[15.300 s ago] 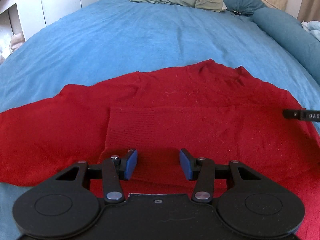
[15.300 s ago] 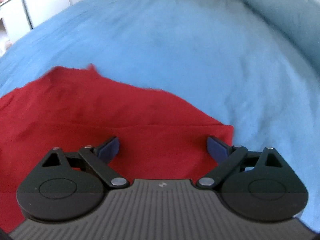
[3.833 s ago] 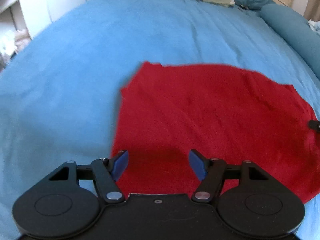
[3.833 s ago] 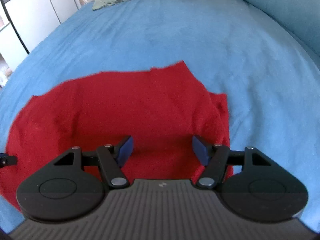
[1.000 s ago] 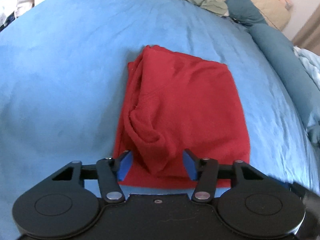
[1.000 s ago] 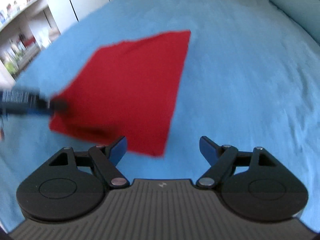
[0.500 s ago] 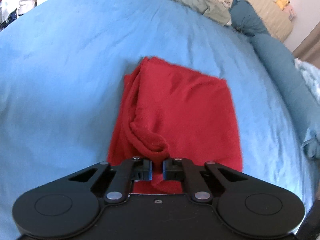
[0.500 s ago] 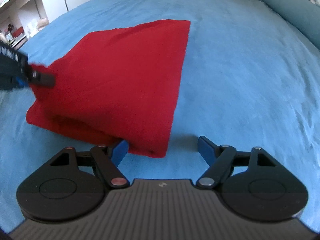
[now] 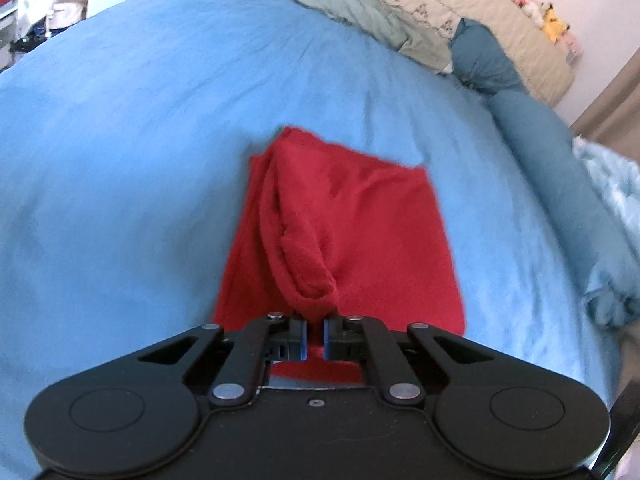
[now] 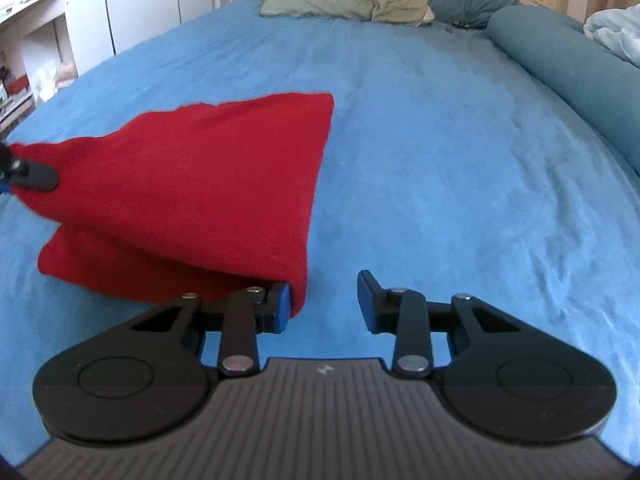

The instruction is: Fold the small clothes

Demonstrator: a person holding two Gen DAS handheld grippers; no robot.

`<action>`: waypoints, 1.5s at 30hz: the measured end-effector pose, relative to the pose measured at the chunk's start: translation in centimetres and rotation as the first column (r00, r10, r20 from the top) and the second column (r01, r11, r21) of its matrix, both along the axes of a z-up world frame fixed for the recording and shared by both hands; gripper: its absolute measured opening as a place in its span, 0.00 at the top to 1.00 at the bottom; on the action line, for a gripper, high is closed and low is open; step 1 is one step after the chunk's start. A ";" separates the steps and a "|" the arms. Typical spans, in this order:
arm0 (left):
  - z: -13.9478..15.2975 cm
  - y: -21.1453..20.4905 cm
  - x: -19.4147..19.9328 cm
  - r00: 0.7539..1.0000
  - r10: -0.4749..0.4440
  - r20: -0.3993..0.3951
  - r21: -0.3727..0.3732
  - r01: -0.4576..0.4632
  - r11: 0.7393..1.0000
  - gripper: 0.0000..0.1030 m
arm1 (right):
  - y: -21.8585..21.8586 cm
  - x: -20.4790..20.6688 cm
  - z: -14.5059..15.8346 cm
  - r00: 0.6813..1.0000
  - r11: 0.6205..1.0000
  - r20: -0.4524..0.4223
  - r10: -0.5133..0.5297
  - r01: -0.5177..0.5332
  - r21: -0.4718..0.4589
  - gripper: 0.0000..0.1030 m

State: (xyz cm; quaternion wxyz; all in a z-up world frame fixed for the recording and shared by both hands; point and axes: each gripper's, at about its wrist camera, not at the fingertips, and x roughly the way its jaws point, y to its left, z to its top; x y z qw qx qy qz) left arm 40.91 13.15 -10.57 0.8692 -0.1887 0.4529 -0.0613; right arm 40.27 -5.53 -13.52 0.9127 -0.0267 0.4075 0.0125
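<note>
One red garment (image 9: 352, 224) pinched by left hand-held gripper (image 9: 315, 338); right hand-held gripper (image 10: 324, 308) agape.

Both wrist views low, close, facing headboard; share red garment (image 9: 352, 216), bed (image 10: 440, 160).

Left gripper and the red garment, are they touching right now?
Touching. The left wrist view shows the left gripper with its jaws shut on a raised bunch of the red garment, cloth pinched between them.
</note>
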 end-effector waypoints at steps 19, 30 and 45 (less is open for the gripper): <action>-5.0 -0.5 -0.2 0.999 -0.035 0.008 0.368 0.030 0.929 0.60 | -1.5 0.3 -0.9 0.990 0.992 -0.086 0.112 -0.107 0.061 0.25; -0.6 -0.3 0.7 0.996 -0.088 0.027 0.388 0.071 0.919 0.60 | -4.3 0.0 1.9 0.984 0.976 -0.133 0.117 -0.090 0.197 0.15; -4.1 2.7 10.4 0.989 -0.128 -0.076 0.050 0.132 0.990 0.20 | -4.6 13.0 0.7 0.970 0.902 -0.232 0.076 0.032 0.430 0.00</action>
